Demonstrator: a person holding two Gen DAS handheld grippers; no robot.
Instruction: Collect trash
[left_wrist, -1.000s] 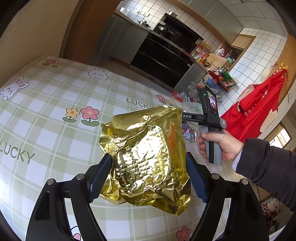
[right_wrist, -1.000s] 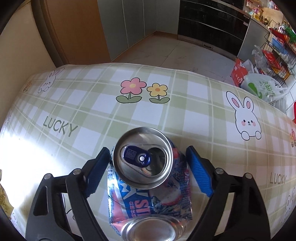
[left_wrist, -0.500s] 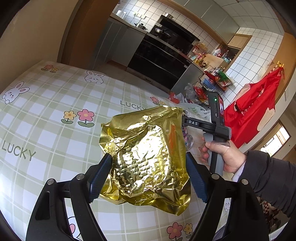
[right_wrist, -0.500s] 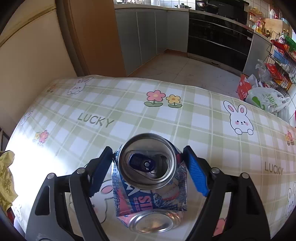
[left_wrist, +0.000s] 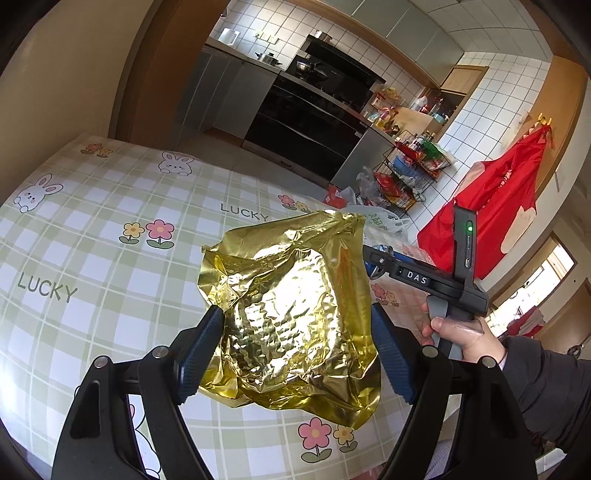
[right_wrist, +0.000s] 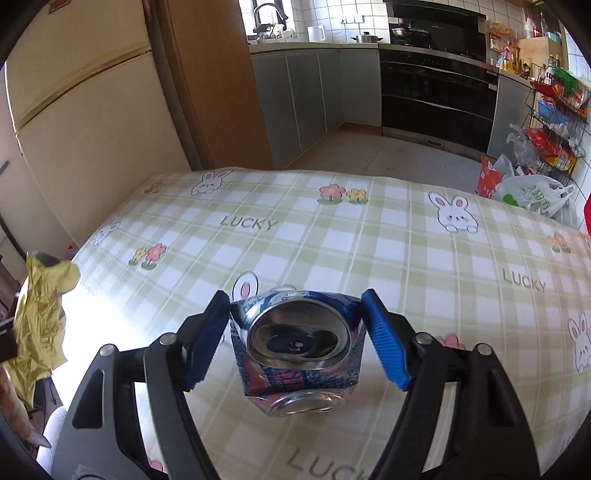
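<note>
The right hand-held gripper (right_wrist: 295, 341) has just been closing its jaws and clenches a crushed blue-and-silver drink can (right_wrist: 297, 349), dented, above the green-checked desk (right_wrist: 332, 240). The left hand-held gripper (left_wrist: 297, 354) grasps a crumpled gold foil bag (left_wrist: 295, 314), lifted clear.

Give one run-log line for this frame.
left gripper: shut on gold foil bag | right gripper: closing, shut on crushed can | both lifted above table
</note>
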